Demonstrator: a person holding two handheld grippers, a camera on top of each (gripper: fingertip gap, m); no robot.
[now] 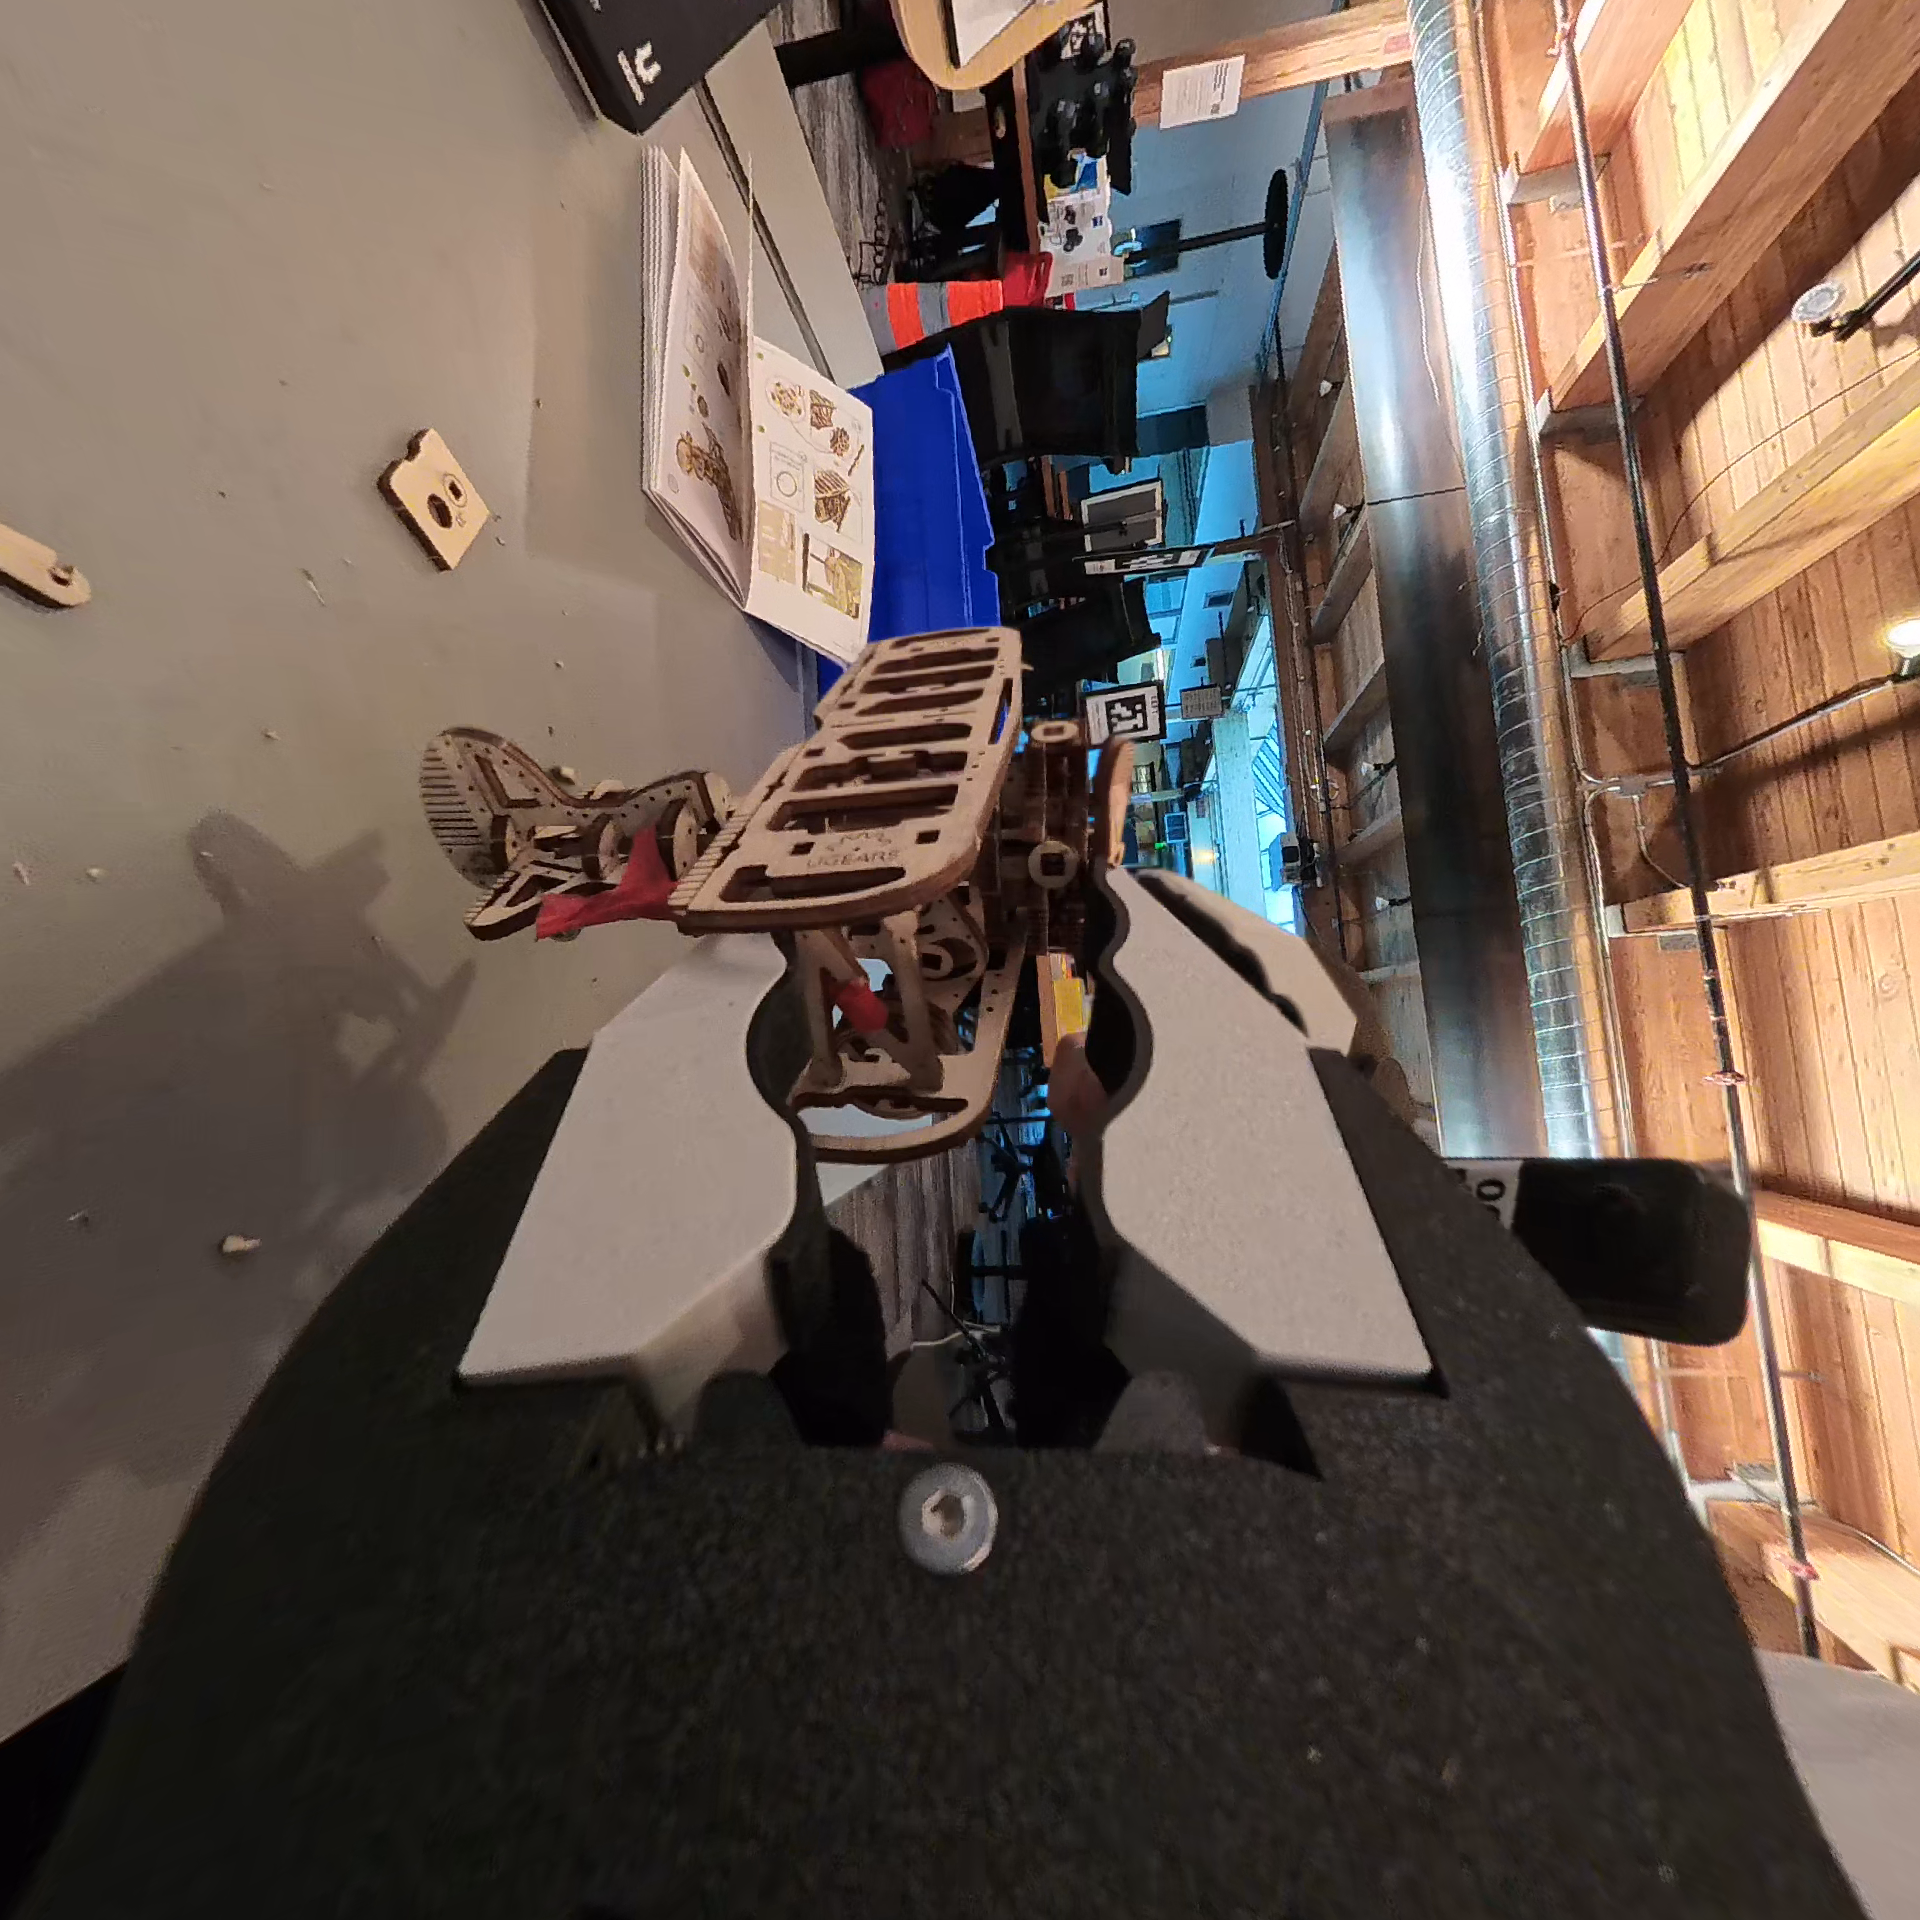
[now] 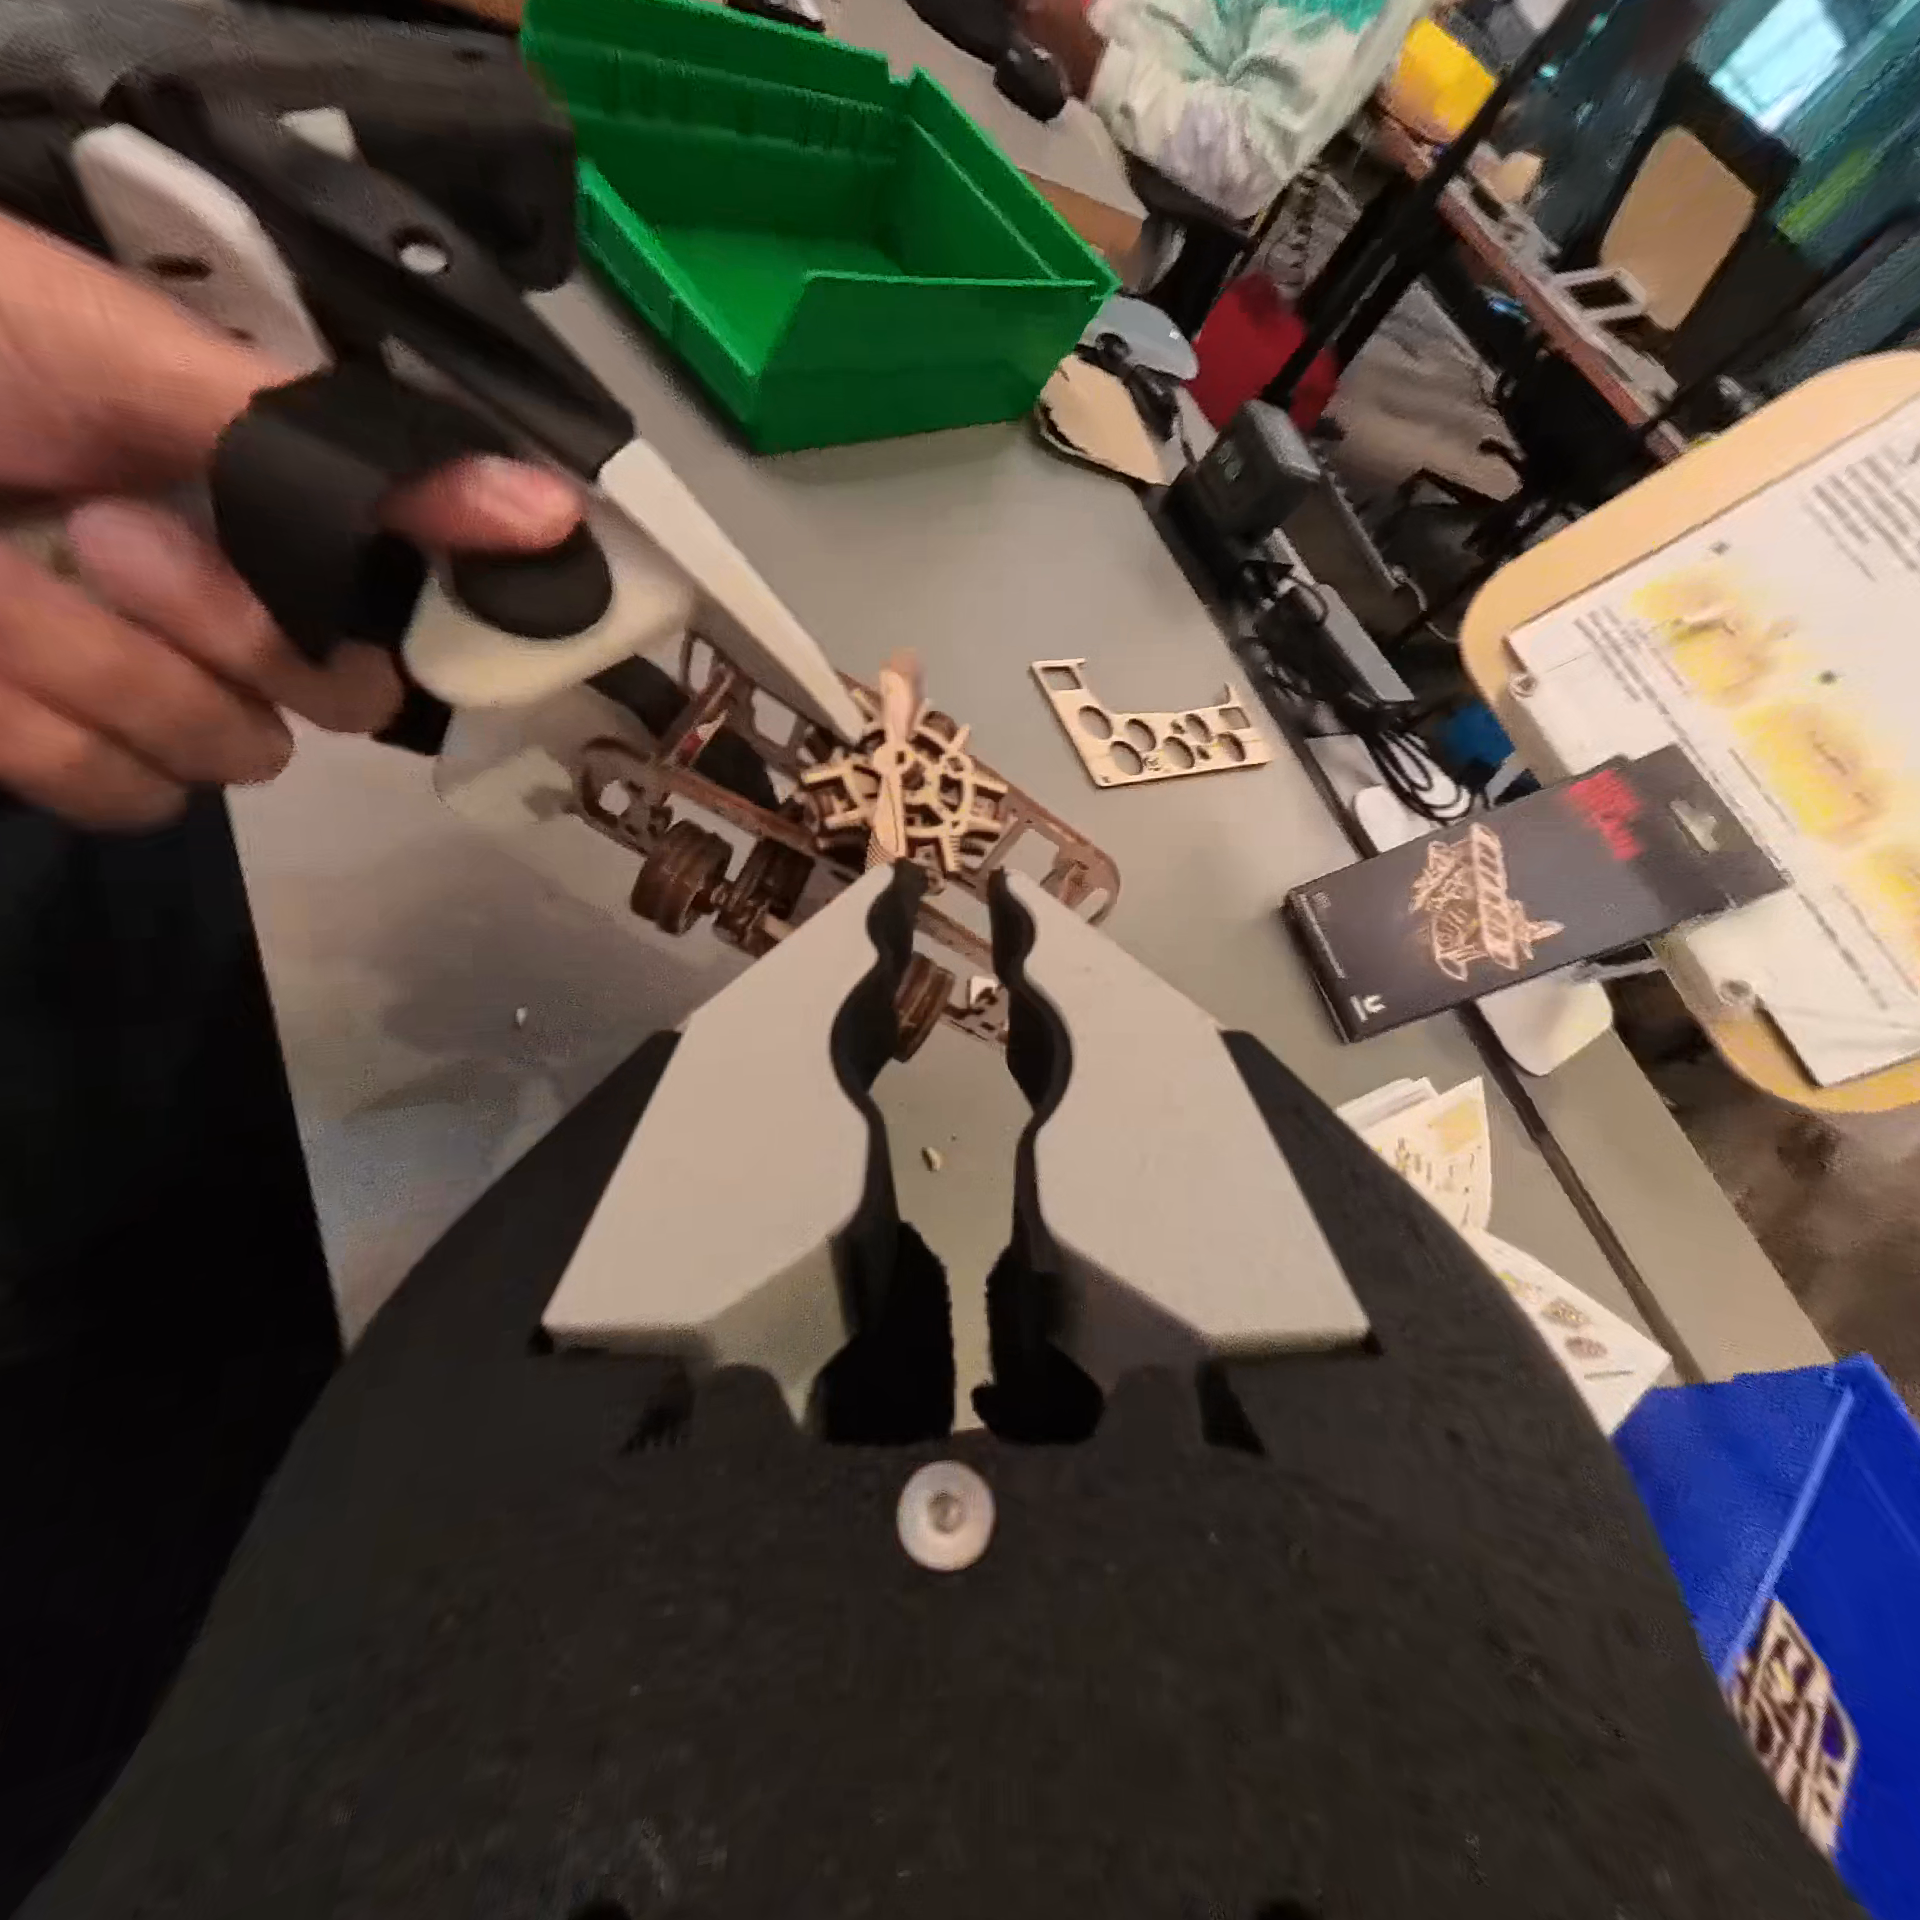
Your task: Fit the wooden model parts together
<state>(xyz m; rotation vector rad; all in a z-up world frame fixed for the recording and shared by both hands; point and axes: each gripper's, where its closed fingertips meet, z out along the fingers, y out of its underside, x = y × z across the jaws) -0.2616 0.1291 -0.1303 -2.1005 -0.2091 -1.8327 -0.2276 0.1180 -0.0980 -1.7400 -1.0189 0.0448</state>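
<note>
A: What is the left gripper (image 1: 940, 997) doing with the model?

B: It is clenching the brown laser-cut wooden biplane model (image 1: 873, 862) across the body between the wings, holding it up off the grey tabletop (image 1: 260, 312). In the left wrist view the slotted upper wing is facing the camera and the tail is pointing away toward the table.

A: And the right gripper (image 2: 943, 883)?

B: Its grey fingers are standing slightly apart with nothing between them. Its tips are sitting just in front of the pale wooden propeller (image 2: 891, 764) on the nose, close to it, though I cannot tell whether they are touching.

A: So which step is in hand?

B: I judge that the propeller is being seated or adjusted on the nose, with the left gripper bracing the plane. The wheels (image 2: 691, 883) are already hanging under the fuselage, so the build looks well advanced.

A: What does the next move call for?

B: Probably closing the right fingers on the thin propeller blade and pressing it squarely along its axle, while the left grip is keeping the body from twisting. The blade looks fragile, so light pressure seems wise.

A: Anything loose nearby?

B: A small tan wooden plate with two holes (image 1: 434, 499) is lying on the table, an open instruction booklet (image 1: 748, 436) is standing beyond it, and a pale cut-out wooden sheet (image 2: 1148, 732) is lying near a green plastic bin (image 2: 831, 239).
</note>
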